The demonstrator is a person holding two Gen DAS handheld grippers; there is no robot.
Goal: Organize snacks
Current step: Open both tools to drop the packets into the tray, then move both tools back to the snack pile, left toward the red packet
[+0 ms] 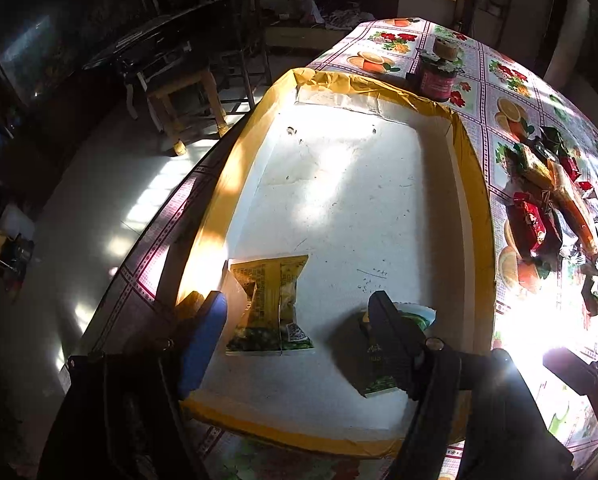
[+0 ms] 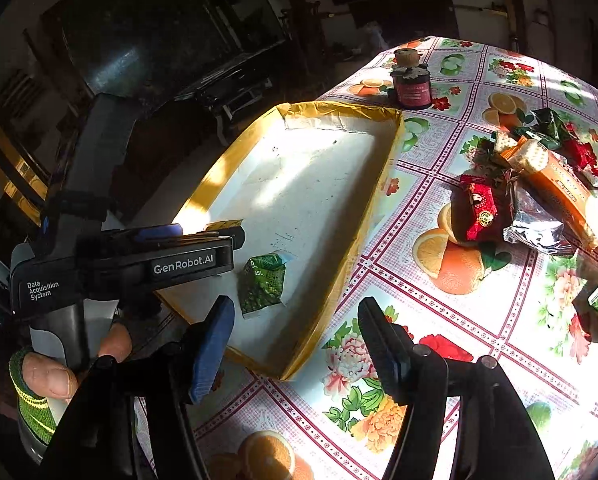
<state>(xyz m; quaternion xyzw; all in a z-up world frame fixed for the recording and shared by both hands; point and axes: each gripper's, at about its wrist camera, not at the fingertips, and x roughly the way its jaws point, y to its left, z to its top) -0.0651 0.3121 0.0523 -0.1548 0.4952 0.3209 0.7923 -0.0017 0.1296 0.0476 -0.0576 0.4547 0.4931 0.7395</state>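
Both my tongs gape wide, holding nothing. My left gripper (image 1: 295,312) hovers over the tray (image 1: 475,216), two green packets (image 1: 269,304) inside. The snack pile (image 2: 539,184) sits at two o'clock; I'd send my right gripper (image 2: 295,328) there, pinching one wrapper's edge.

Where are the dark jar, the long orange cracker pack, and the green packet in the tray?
dark jar (image 2: 412,90), right wrist view, on its red label.
long orange cracker pack (image 2: 559,190), right wrist view, mid-wrapper.
green packet (image 2: 263,286), right wrist view, centre of its face.
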